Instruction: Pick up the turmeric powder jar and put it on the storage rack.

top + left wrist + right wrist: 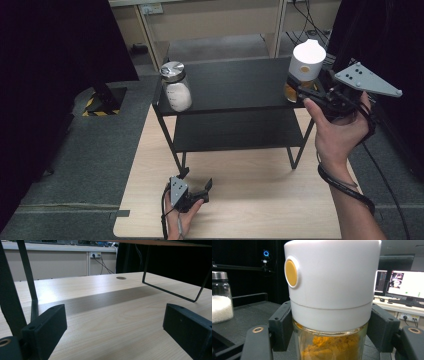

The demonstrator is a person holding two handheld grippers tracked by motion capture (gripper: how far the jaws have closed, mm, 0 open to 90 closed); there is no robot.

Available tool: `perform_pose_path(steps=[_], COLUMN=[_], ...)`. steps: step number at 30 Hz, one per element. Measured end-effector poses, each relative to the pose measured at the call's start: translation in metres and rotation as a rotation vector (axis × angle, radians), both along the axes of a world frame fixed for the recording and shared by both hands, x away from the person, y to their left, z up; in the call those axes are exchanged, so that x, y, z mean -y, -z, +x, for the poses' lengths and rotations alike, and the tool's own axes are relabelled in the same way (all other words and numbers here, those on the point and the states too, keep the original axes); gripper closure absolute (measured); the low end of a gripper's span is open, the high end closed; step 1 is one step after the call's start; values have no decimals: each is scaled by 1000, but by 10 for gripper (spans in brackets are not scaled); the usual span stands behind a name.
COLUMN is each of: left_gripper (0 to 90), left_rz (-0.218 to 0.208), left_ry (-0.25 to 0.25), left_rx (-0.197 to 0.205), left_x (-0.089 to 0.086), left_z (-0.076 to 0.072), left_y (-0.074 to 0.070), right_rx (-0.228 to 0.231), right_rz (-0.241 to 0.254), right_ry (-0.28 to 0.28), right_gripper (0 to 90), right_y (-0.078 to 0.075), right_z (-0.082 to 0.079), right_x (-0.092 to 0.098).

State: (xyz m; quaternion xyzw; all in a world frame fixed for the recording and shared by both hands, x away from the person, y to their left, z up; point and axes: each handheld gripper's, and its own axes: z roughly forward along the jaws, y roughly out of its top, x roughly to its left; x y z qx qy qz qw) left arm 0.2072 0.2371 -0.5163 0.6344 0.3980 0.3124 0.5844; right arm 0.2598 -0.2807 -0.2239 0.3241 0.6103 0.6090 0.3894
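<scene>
Spice jar (303, 70): right end of shelf (235, 82) top, clamped by right gripper (305, 92). Step: placing or lifting, unclear. Next: steady vertical move. Left gripper (197, 190): jaws apart, empty, table (250, 200) near edge.

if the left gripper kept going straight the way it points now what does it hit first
Probably nothing soon: the left gripper points along bare table under the black shelf rack. The rack's left leg stands just off its line; depth is hard to judge.
</scene>
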Motion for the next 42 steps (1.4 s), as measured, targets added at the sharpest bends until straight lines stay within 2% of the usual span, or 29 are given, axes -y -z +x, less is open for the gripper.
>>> perform_pose_path(steps=[25, 33, 42], left_gripper=[46, 47, 46], left_rz=[1, 2, 0], left_ry=[1, 1, -1], left_rx=[2, 1, 2], left_x=[0, 0, 0], left_z=[0, 0, 0], left_y=[0, 0, 0], right_rx=[-31, -24, -27], right_rz=[-3, 12, 50], right_ry=[14, 11, -1], right_gripper=[308, 307, 305], right_y=[0, 3, 8], right_z=[15, 15, 18], right_x=[-4, -3, 2])
